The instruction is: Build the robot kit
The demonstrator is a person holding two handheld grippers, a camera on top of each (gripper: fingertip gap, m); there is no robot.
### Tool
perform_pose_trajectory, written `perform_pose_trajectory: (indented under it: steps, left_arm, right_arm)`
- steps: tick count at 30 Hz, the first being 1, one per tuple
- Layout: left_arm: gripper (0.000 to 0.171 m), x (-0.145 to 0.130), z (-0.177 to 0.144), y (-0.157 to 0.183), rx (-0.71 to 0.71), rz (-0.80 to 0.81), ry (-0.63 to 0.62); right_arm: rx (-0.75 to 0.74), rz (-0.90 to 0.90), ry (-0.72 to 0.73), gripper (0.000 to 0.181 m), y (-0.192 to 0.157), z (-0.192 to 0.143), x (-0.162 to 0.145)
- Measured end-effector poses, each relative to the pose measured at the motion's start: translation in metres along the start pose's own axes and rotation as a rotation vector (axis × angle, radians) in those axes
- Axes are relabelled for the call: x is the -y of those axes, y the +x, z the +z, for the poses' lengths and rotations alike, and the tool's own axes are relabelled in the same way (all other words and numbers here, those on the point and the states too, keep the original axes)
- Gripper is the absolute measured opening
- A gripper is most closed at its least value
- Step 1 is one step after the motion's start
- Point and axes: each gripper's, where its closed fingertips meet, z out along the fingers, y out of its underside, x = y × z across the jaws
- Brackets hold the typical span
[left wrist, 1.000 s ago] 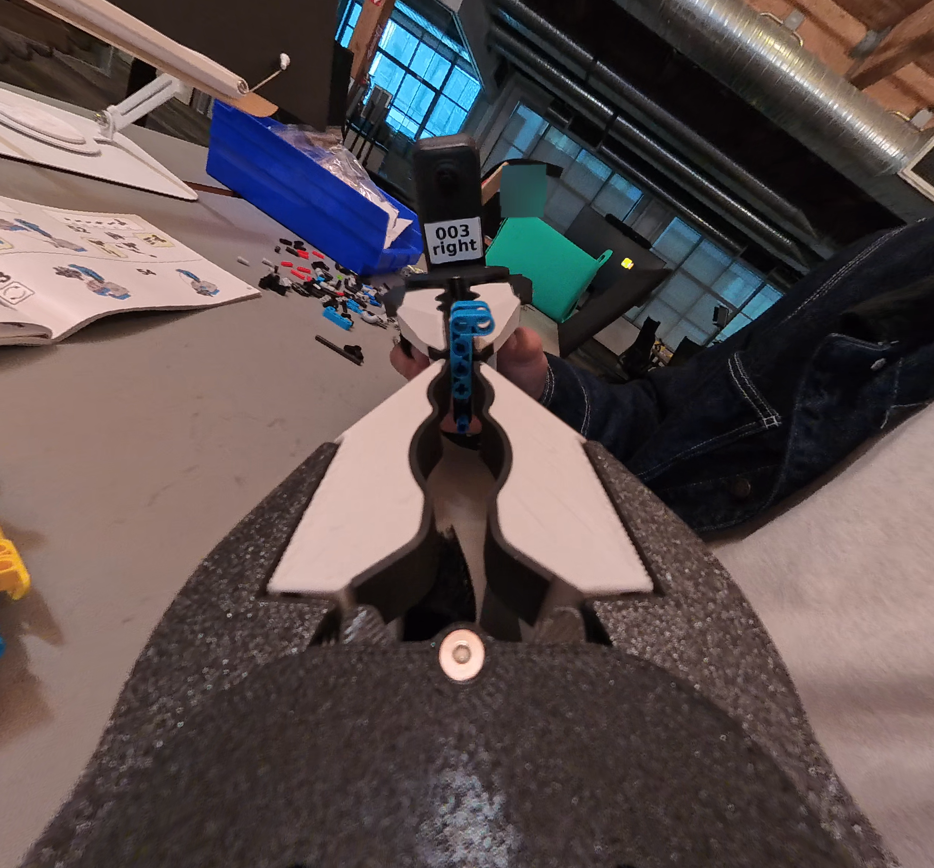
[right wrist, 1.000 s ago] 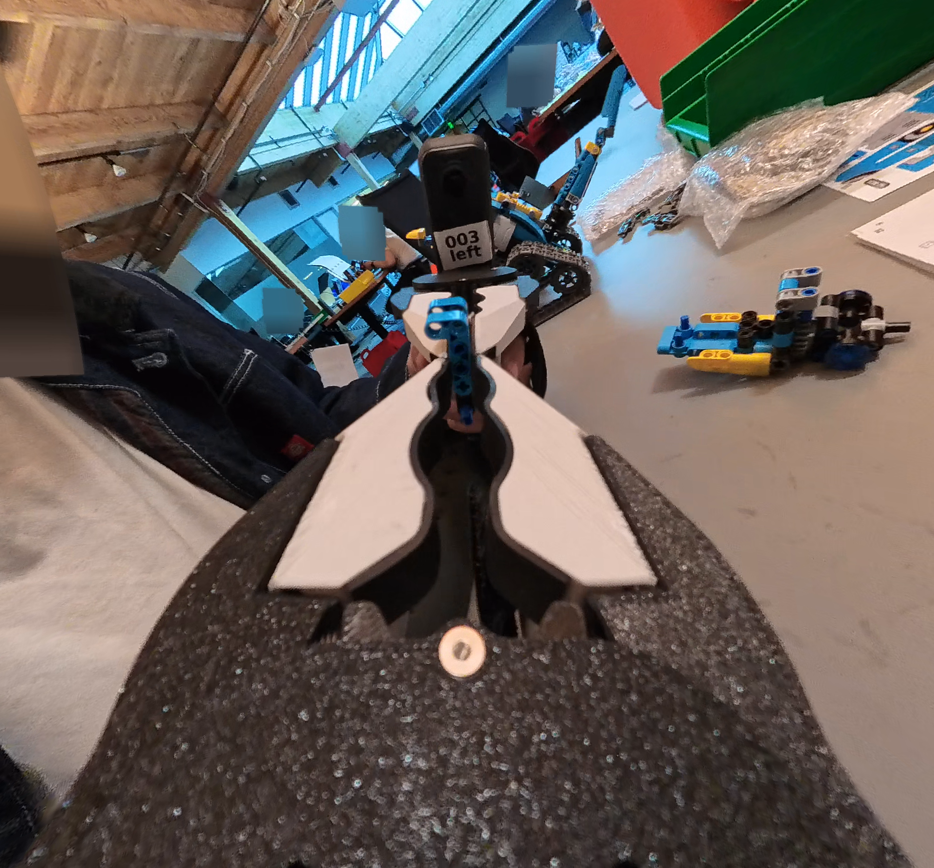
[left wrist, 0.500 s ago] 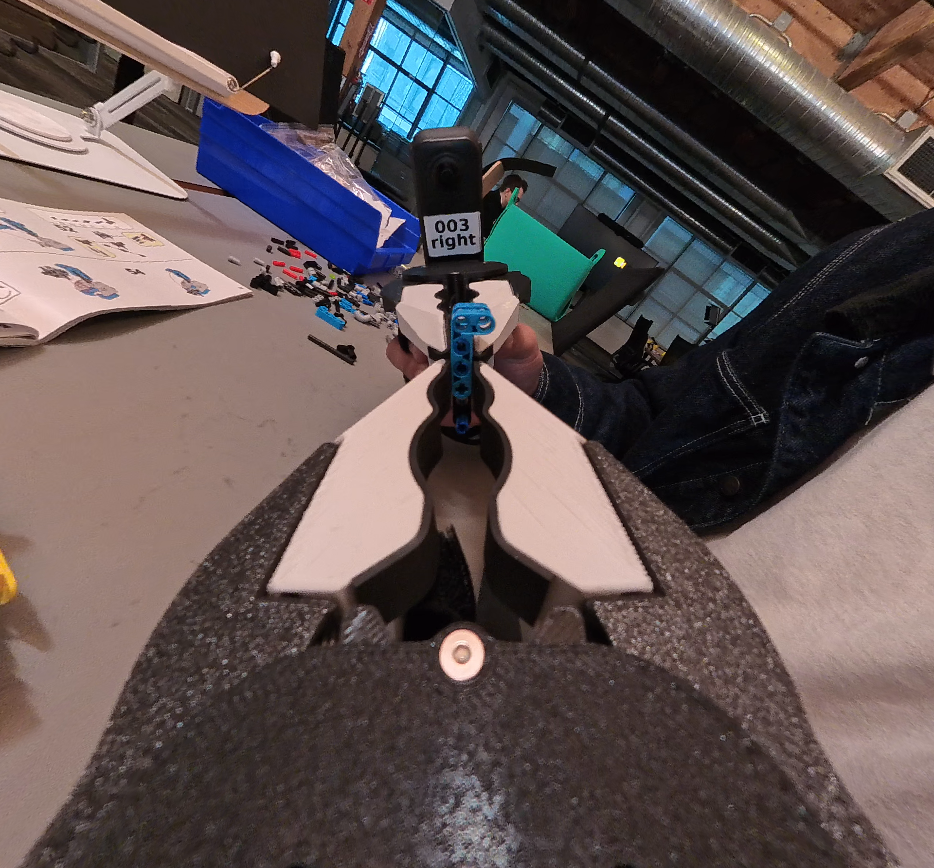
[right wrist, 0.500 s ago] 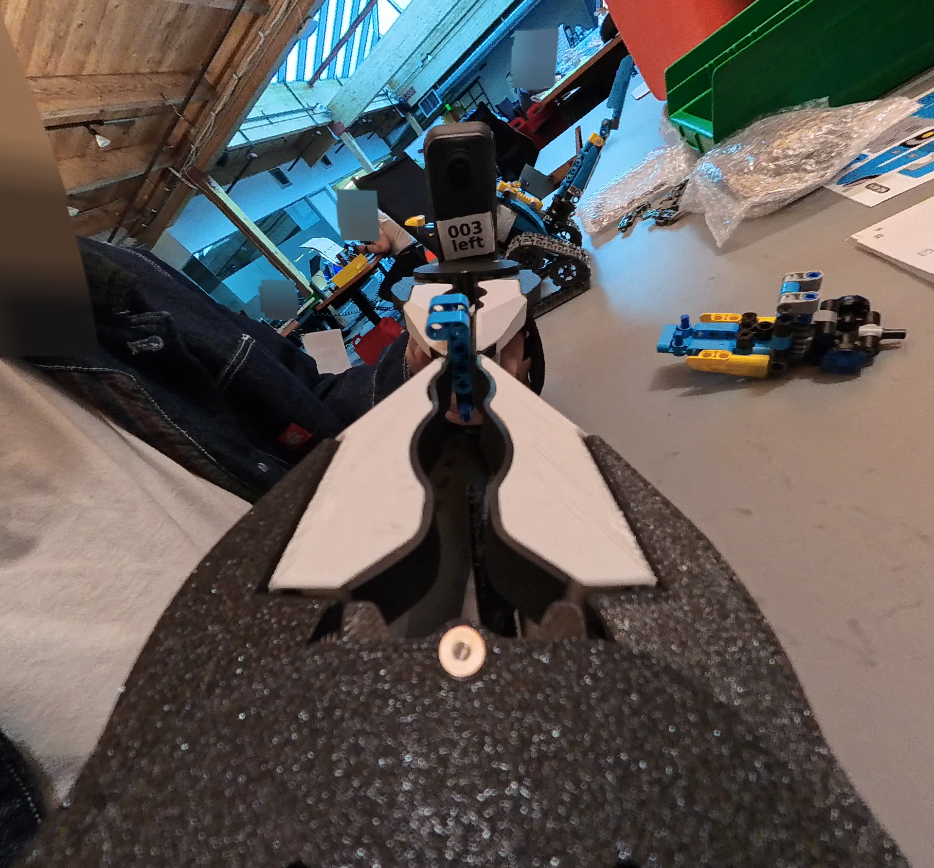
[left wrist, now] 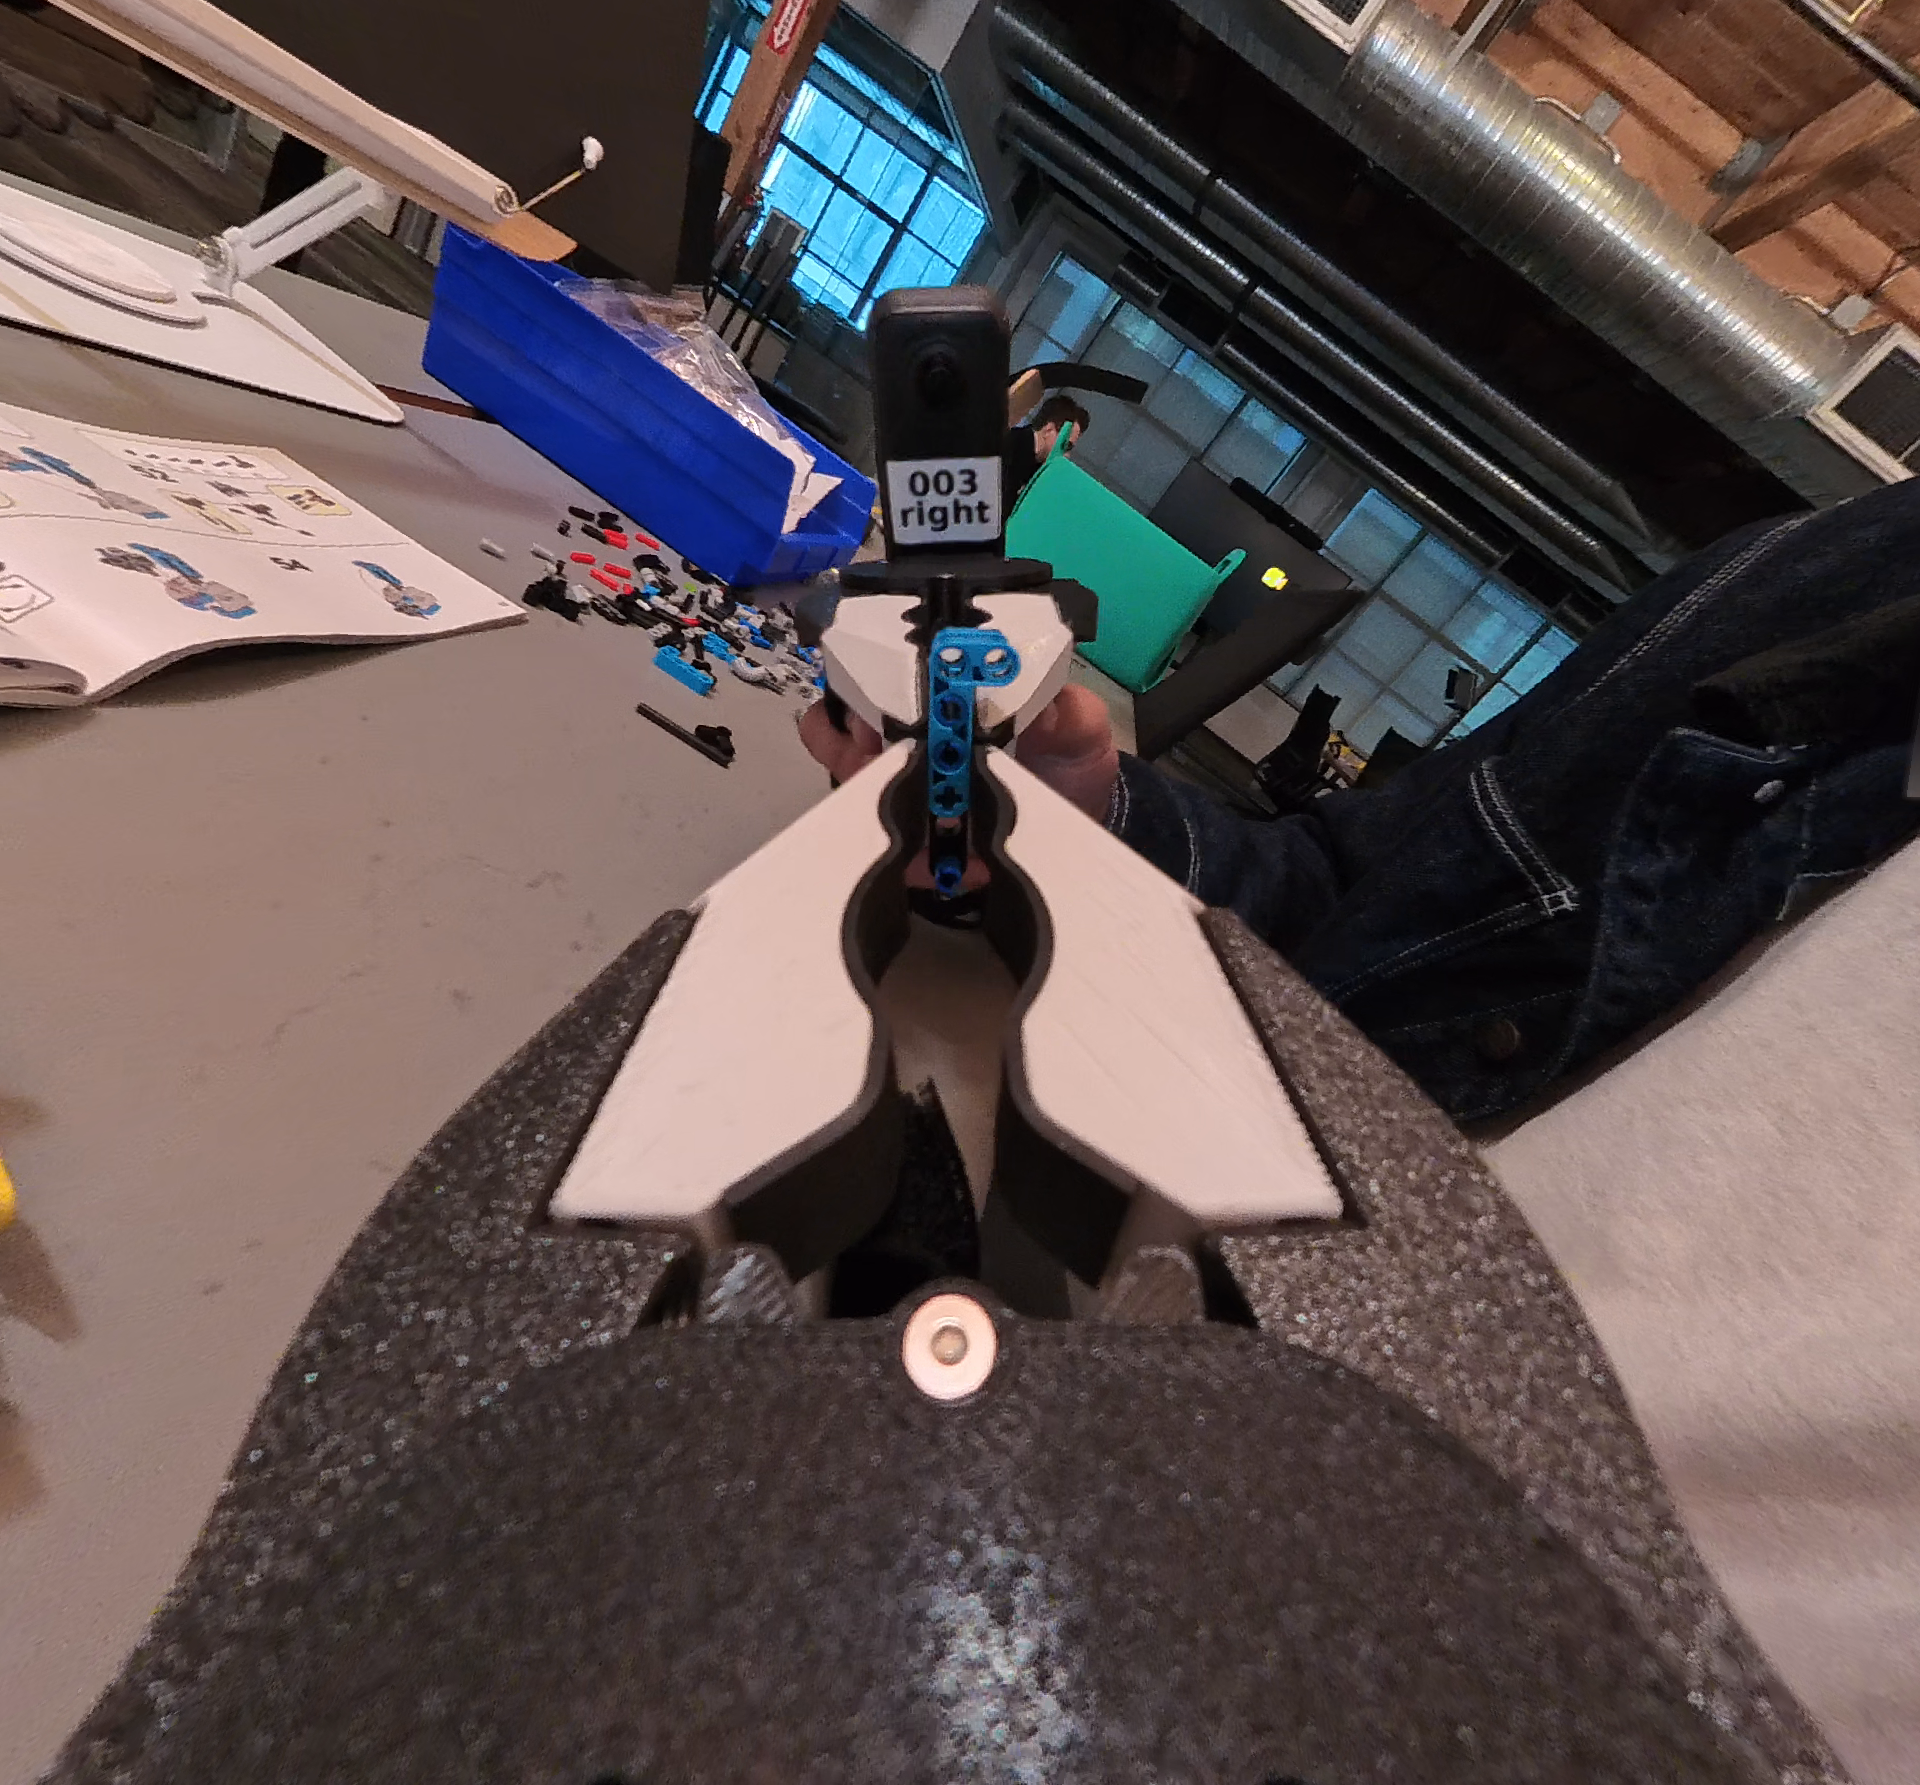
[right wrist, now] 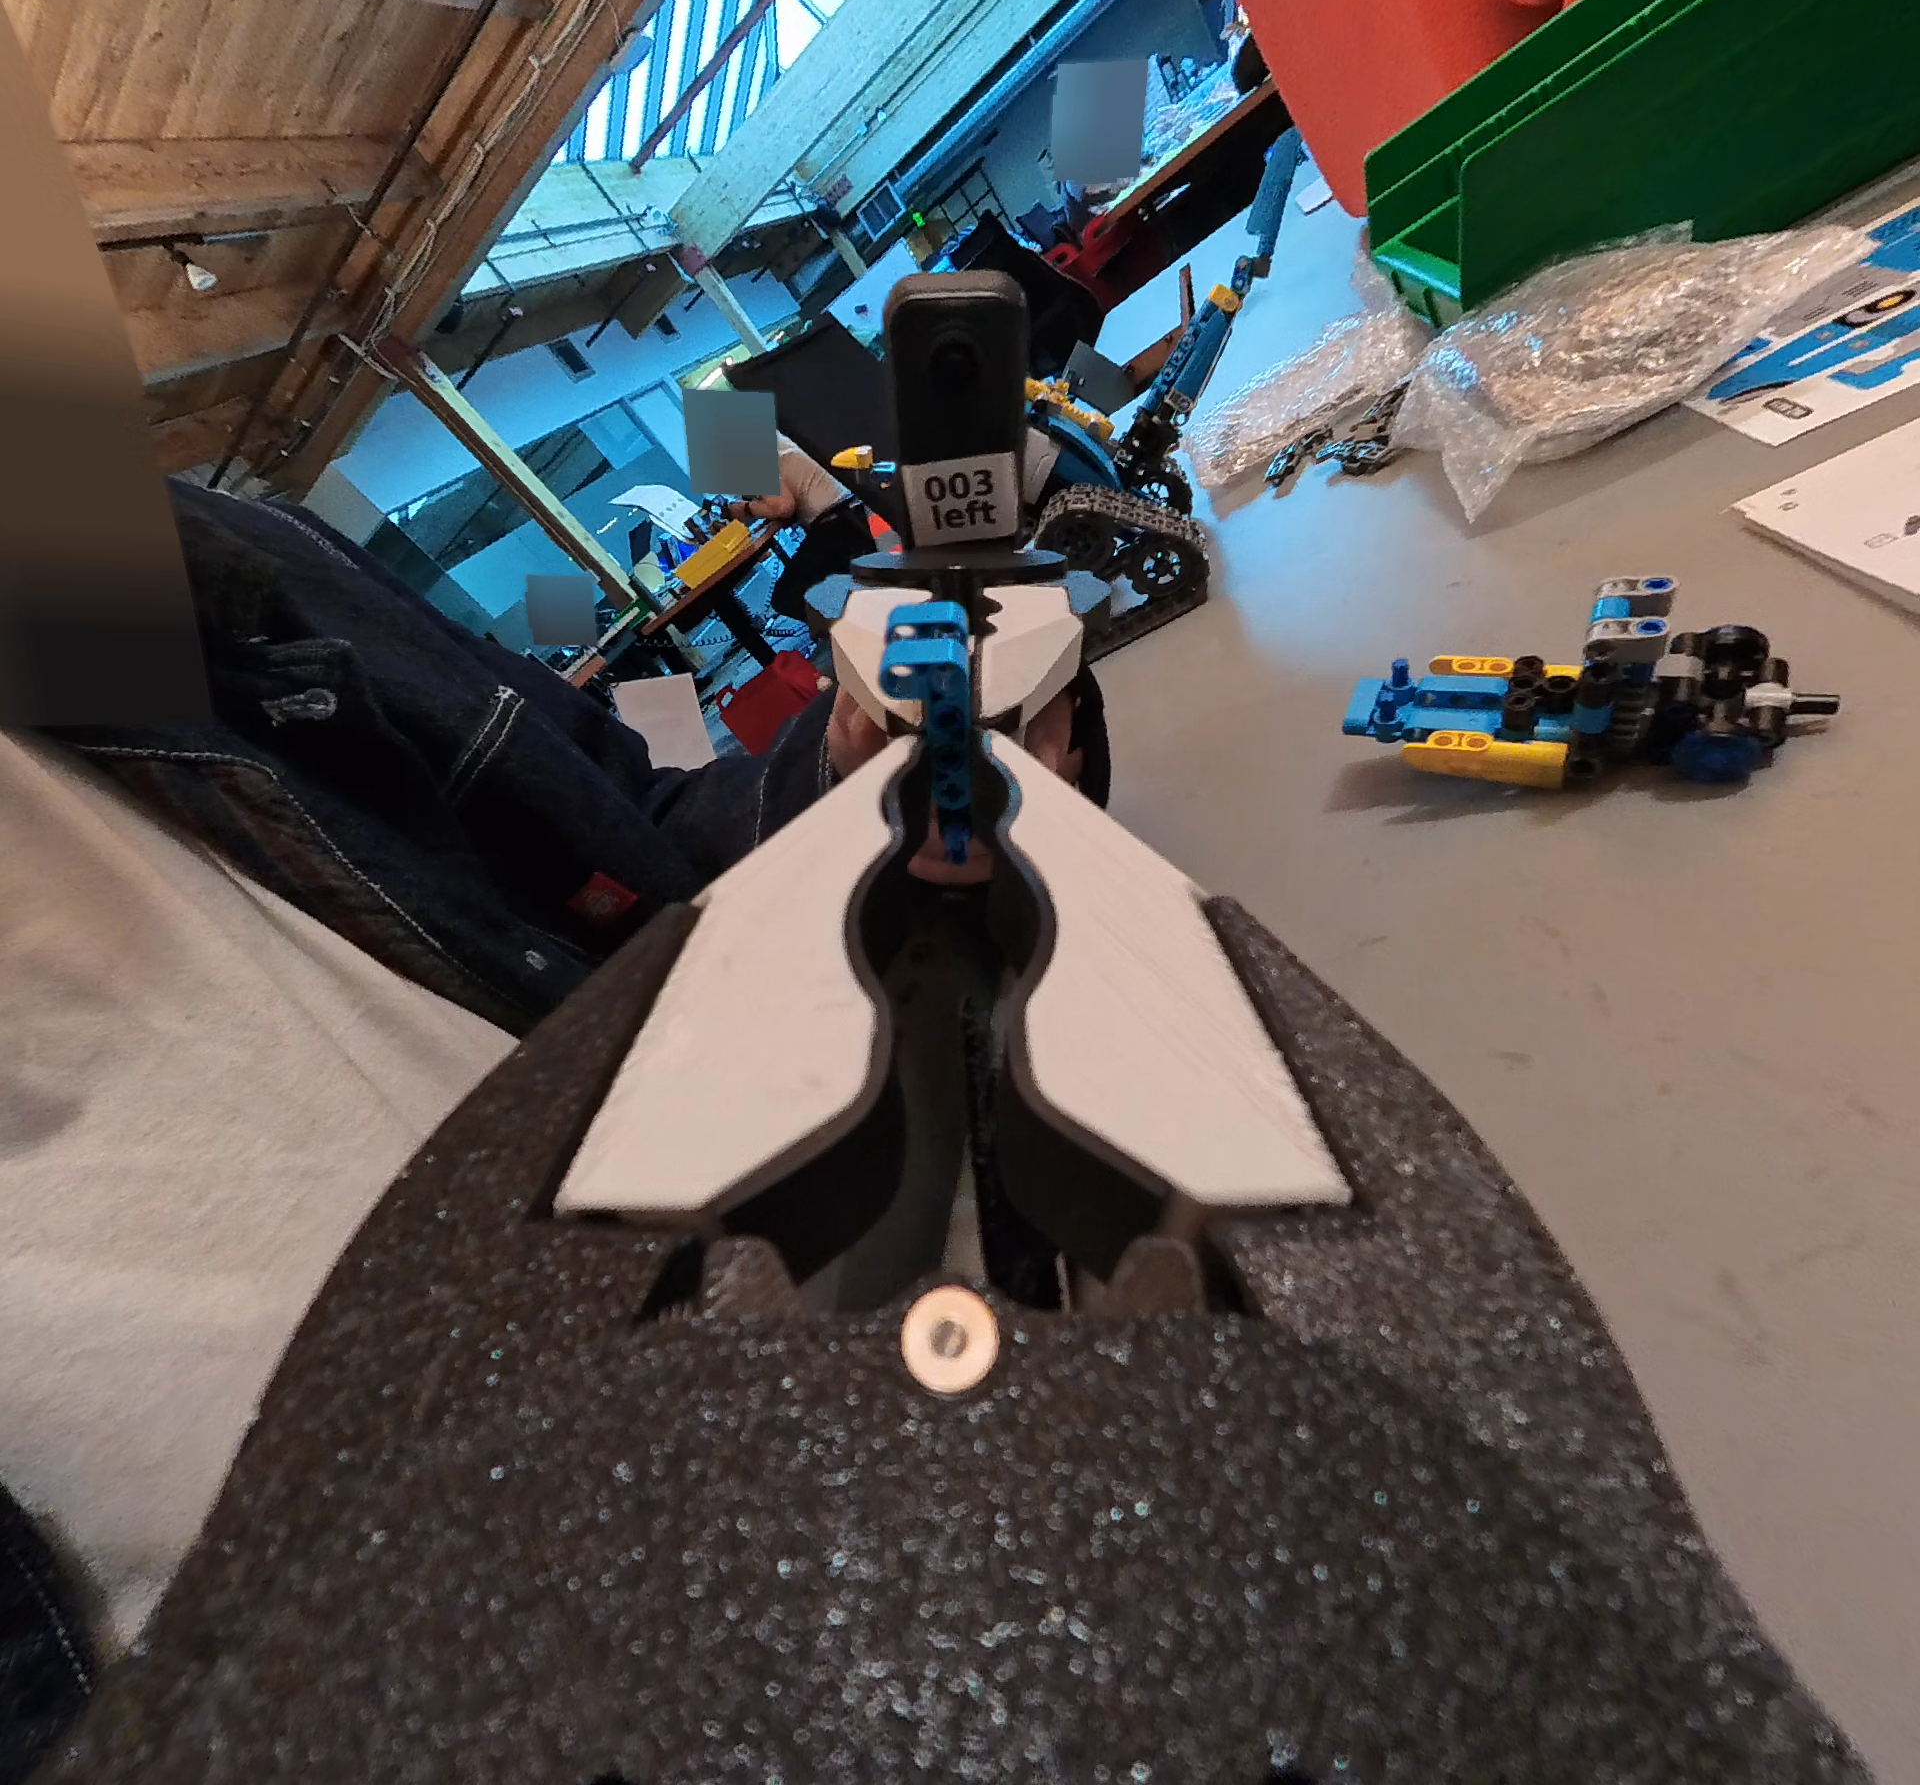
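My left gripper (left wrist: pixel 948 771) and right gripper (right wrist: pixel 951 761) face each other tip to tip, both clenched on one blue L-shaped beam (left wrist: pixel 971 663), which stands upright at twelve o'clock off my fingertips, above the grey table (left wrist: pixel 312 904). I judge this shared hold goes best with both pairs of tips square and level (a skewed pinch could twist so thin a piece). Loose parts (left wrist: pixel 665 592), a booklet (left wrist: pixel 208 572) and a blue bin (left wrist: pixel 623 426) lie toward ten o'clock in the left view; a half-built model (right wrist: pixel 1558 707) sits at two o'clock in the right view. Ducts (left wrist: pixel 1558 177) run overhead.
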Motion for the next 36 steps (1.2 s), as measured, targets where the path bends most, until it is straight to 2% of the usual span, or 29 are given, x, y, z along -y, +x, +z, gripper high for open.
perform_pose_trajectory:
  steps: [28,31,33,36]
  left_arm:
    - [0.006,0.002,0.003,0.002,0.017,0.000,0.037]
    - [0.006,-0.005,0.007,-0.004,0.017,-0.048,-0.008]
    - [0.009,-0.007,0.010,-0.007,0.066,0.011,-0.023]
    - [0.008,-0.010,0.012,-0.002,0.036,0.024,-0.037]
  right_arm:
    - [0.025,0.028,0.011,0.005,-0.002,-0.005,0.001]
    - [-0.012,0.017,-0.044,0.005,0.003,-0.008,-0.006]
    - [-0.063,-0.009,-0.075,0.005,0.007,-0.014,-0.010]
    - [-0.071,-0.036,-0.126,0.005,0.003,-0.008,-0.018]
